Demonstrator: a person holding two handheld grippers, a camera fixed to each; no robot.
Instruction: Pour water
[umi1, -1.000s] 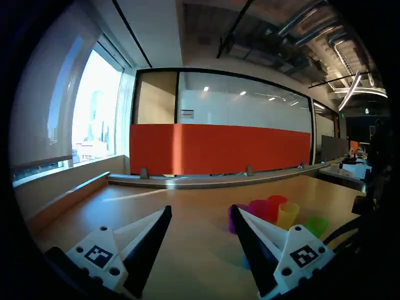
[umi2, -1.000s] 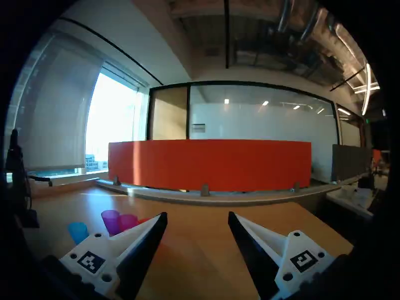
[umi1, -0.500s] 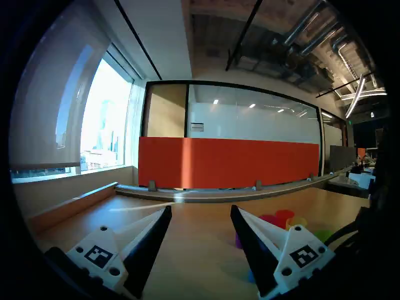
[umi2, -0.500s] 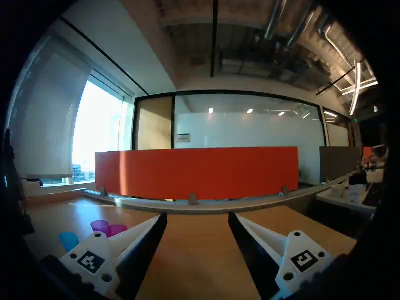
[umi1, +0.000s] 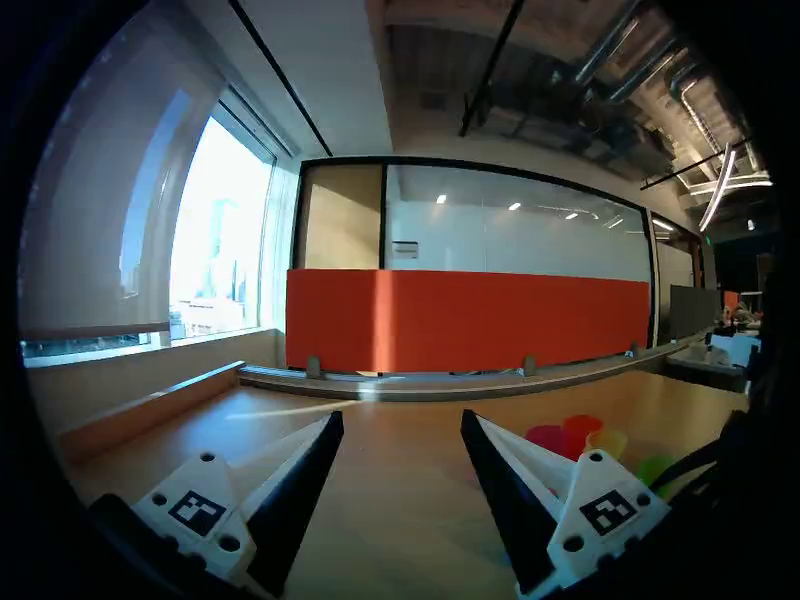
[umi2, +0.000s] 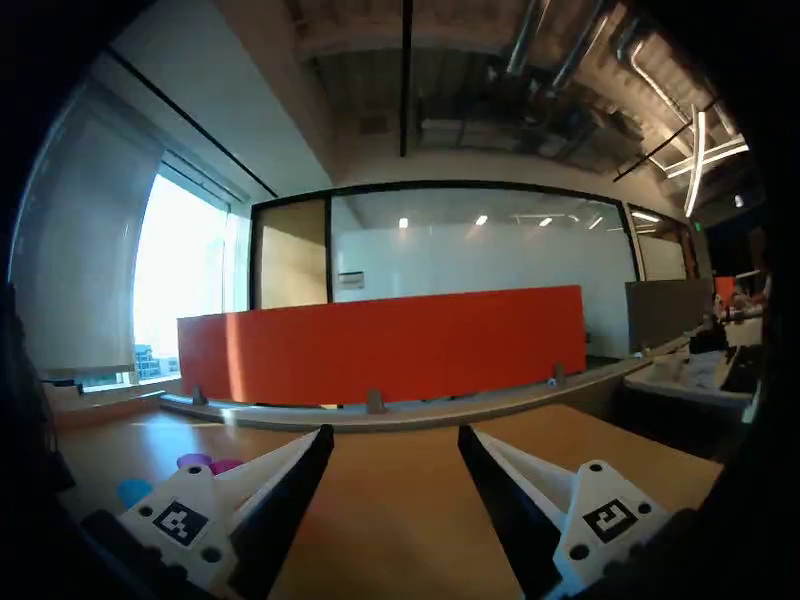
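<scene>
Change: both cams tipped up vs 1 s ago; bench fills less of each view.
L hand-held gripper: fingers apart, nothing btwn, over bench.
Left gripper view, R side: pink cup, red cup, yellow cup, green cup clustered on bench.
Right gripper view, low L: blue cup, purple cup on bench.
R hand-held gripper: fingers apart, empty.
Backdrop: orange partition at bench far edge.

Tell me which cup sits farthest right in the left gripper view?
The green cup; yellow cup, orange cup and pink cup sit left of it.
</scene>
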